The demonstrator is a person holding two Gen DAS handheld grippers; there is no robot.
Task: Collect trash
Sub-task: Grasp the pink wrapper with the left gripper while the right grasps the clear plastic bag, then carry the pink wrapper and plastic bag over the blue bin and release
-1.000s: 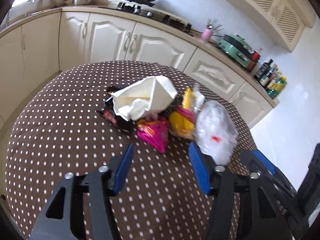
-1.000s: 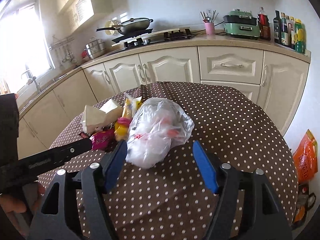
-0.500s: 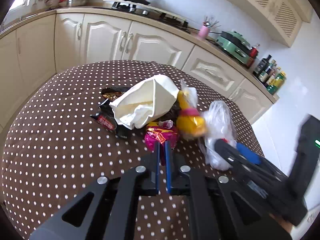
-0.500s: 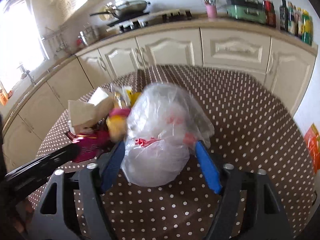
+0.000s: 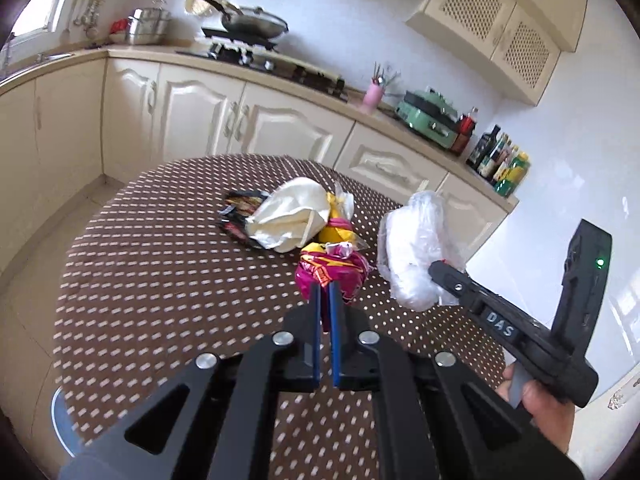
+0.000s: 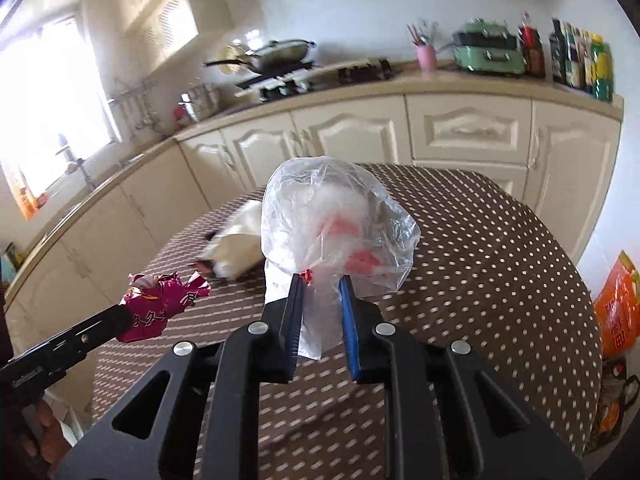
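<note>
A: What is held, and where is the trash?

B: The left gripper (image 5: pixel 325 292) is clamped narrow on the pink wrapper (image 5: pixel 332 274), pinched by 1 thin edge and lifted off the table (image 5: pixel 160 264). The right gripper (image 6: pixel 320 292) is closed on the gathered neck of the clear plastic bag (image 6: pixel 340 228), which is also raised. 3 more pieces are left in a heap on the dotted cloth: a cream paper bag (image 5: pixel 290 214), a yellow packet (image 5: pixel 338 230) and a dark wrapper (image 5: pixel 240 216).

A: What could be lost from here?

B: The pink wrapper is foil-like and only its corner is gripped, so it could be slipped out by a quick swing. The clear bag is slack film, and a loose fold could be pulled through the jaws by its own contents.

A: And what is in the way?

B: Both loads are carried near each other, so the 2 tools could be knocked together. No bin is seen in either view; only an orange bag (image 6: pixel 616 308) is seen on the floor at the right. The cabinets (image 6: pixel 460 132) are well apart from the table, and the heap is not blocked by anything
</note>
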